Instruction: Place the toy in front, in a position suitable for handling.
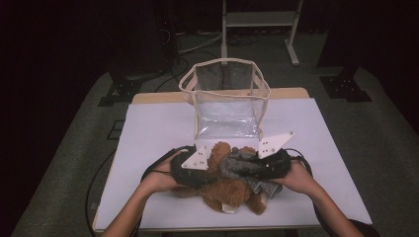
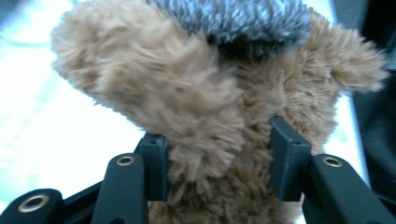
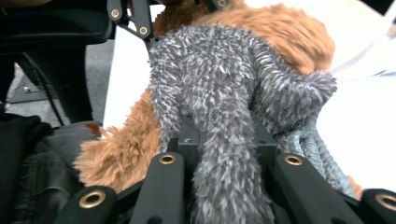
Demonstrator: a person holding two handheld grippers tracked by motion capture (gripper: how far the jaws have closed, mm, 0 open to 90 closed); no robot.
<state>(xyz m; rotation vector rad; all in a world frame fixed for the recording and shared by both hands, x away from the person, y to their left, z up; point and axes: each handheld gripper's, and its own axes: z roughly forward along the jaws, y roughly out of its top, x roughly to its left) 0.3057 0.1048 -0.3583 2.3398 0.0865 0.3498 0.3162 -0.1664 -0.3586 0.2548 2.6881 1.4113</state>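
Seen from above: white table with a brown plush toy lying near the front edge, just ahead of two forearms entering from the bottom. Draped over the toy's right side, a grey fuzzy garment, touching the brown fur. Left gripper pressed against the toy's left flank, held in the left hand; right gripper against the grey garment, held in the right hand. Grey three-cornered plates riding on top of both grippers, angled toward each other. Behind the toy, toward the far side of the table, a clear plastic bag with cream trim, standing upright with its mouth open, apart from the toy. In the left gripper view: black jaws clamped on a thick fold of brown fur, fur bulging between and above the pads, grey fabric across the top. In the right gripper view: jaws closed on a hanging strip of the grey fabric, brown fur behind it, white tabletop to the right.
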